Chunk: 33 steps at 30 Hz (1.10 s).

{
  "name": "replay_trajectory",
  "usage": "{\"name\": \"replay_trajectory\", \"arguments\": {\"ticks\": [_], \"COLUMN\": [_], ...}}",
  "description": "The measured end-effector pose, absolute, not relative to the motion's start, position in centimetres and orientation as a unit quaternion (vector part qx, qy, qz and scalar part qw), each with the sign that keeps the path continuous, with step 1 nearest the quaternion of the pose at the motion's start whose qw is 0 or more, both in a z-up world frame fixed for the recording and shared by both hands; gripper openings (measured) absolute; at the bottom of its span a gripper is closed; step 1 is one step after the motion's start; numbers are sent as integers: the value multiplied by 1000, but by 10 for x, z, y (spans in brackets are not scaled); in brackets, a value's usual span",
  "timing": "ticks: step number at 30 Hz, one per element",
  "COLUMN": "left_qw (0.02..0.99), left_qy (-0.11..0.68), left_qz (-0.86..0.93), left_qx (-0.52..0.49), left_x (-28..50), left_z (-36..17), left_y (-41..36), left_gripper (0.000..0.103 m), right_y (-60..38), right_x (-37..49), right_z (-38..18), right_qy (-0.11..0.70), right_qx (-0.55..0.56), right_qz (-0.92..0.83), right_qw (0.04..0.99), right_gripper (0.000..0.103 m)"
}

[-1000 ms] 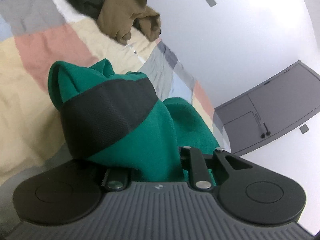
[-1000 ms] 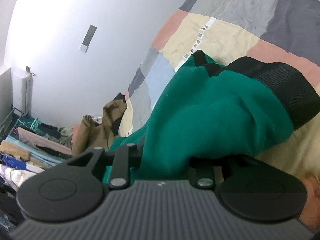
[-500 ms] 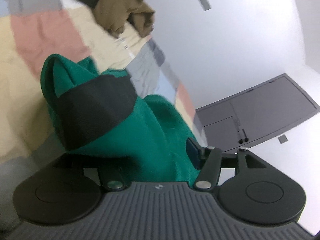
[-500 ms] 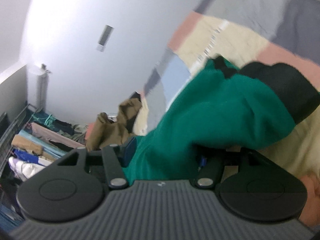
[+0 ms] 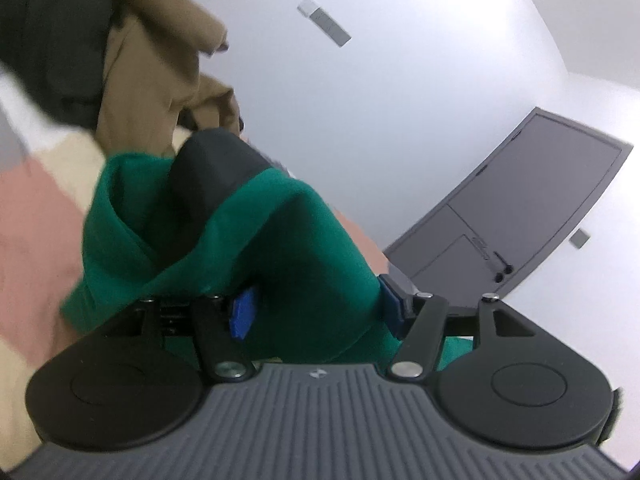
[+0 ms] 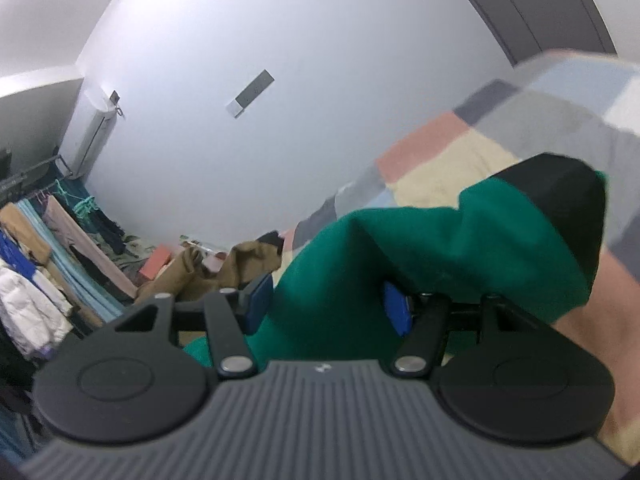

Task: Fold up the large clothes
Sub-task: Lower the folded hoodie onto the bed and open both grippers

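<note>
Blue-padded fingers (image 5: pixel 242 314) of the left gripper (image 5: pixel 316 312) stand apart with the green sweatshirt (image 5: pixel 280 248) bunched between them; the right gripper (image 6: pixel 328 308) is likewise spread around the cloth. The sweatshirt, black cuffs (image 6: pixel 568 208) showing, hangs crumpled above the patchwork bedspread (image 6: pixel 452 152). No neat fold shows, so most of the folding likely remains.

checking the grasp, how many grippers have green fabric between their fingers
2: the left gripper and the right gripper each have the green garment bunched between their blue pads.
</note>
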State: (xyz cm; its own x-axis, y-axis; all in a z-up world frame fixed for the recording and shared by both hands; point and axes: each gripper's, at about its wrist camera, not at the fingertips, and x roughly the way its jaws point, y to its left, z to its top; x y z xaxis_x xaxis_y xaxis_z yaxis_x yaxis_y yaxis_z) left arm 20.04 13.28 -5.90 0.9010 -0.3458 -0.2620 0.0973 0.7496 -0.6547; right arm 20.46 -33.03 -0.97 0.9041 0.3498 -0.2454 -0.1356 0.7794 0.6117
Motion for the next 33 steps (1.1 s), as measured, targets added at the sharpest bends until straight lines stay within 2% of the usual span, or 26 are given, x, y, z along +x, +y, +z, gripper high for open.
{"name": "replay_trajectory", "arguments": {"ticks": [5, 14, 27, 33], "left_qw": [939, 935, 934, 933], "left_qy": [185, 256, 299, 296], "left_qz": [-96, -69, -42, -45], "left_qx": [-273, -235, -191, -201], "left_x": [245, 345, 427, 401], "left_z": [-63, -109, -146, -125], "left_y": [126, 129, 126, 128], "left_gripper": [69, 69, 72, 72], "right_y": [-330, -311, -294, -298], "right_x": [243, 331, 409, 403], "right_z": [-13, -56, -111, -105], "right_qy": [166, 242, 297, 299], "right_qx": [240, 136, 111, 148], "right_qz": [116, 121, 98, 85], "right_qw": [950, 953, 943, 939], "right_gripper": [64, 63, 63, 63]}}
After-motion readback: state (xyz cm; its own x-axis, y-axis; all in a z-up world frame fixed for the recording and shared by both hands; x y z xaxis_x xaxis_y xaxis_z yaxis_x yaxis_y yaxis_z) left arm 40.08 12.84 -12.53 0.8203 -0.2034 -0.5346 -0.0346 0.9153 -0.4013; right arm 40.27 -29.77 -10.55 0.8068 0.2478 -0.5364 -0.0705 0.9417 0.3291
